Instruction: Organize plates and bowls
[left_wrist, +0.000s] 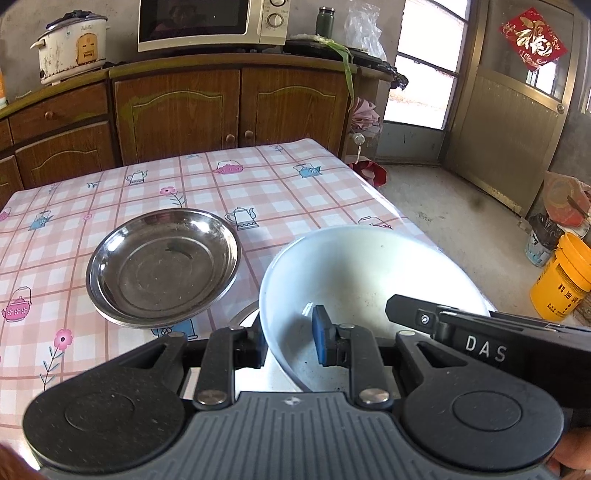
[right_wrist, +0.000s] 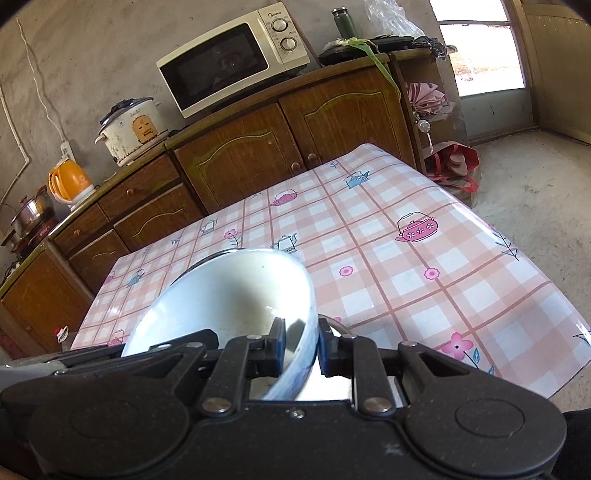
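Note:
A white bowl (left_wrist: 369, 280) is held tilted above the table's right side by both grippers. My left gripper (left_wrist: 291, 343) is shut on the bowl's near-left rim, one blue pad inside the bowl. My right gripper (right_wrist: 301, 350) is shut on the same bowl (right_wrist: 229, 295) at its right rim; its black body shows in the left wrist view (left_wrist: 480, 332). A steel plate (left_wrist: 162, 266) lies on the checked tablecloth (left_wrist: 295, 199) to the left of the bowl. A metal rim shows just under the bowl (left_wrist: 240, 314).
A wooden cabinet (left_wrist: 229, 107) stands behind the table with a microwave (left_wrist: 210, 22) and a rice cooker (left_wrist: 70, 44). An orange kettle (right_wrist: 70, 181) and pot stand farther left. Yellow bucket (left_wrist: 561, 284) and bags sit on the floor at right.

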